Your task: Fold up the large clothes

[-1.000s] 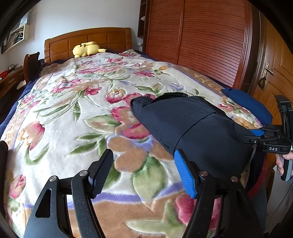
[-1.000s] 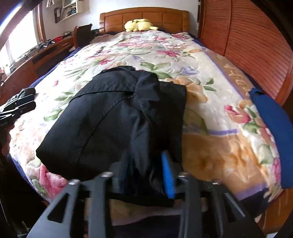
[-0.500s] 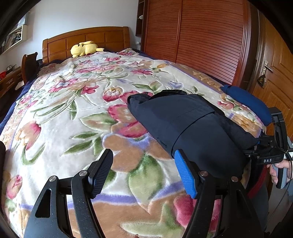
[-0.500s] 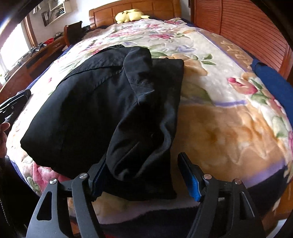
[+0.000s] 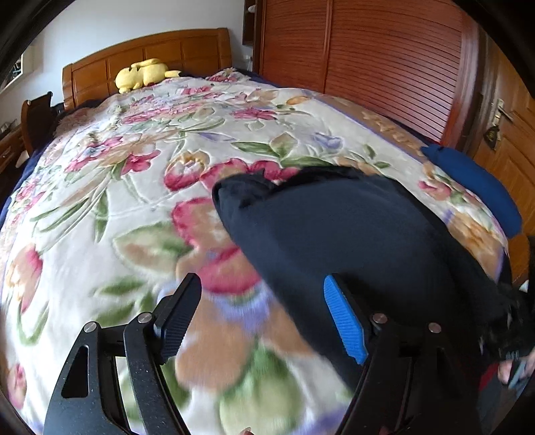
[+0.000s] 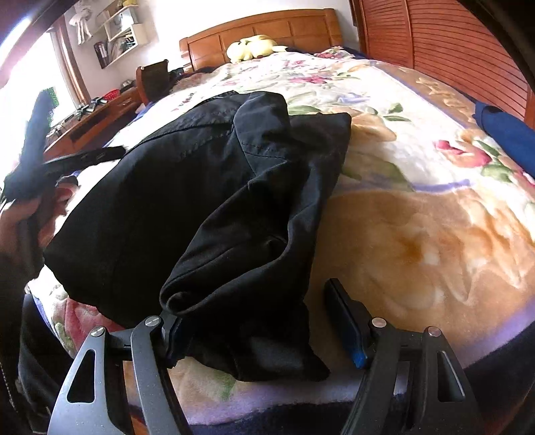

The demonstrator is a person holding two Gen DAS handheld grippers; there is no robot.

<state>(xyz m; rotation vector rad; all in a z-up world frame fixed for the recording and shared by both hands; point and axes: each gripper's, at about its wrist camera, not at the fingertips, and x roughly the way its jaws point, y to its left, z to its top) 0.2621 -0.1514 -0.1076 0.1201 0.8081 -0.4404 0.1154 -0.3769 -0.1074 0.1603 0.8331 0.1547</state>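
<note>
The dark garment lies part-folded near the foot of the bed, its loose rolled flap between the parted jaws of my right gripper — pads not pressing. My left gripper is widening, nothing between its jaws, beside the cloth's edge. Risk: the smooth, limp woven fabric slumps off the bed's edge, or I pinch the plush floral blanket along with it, dragging the fold askew.

A floral blanket covers the bed; wooden headboard far, louvred wardrobe right, bright window left.
</note>
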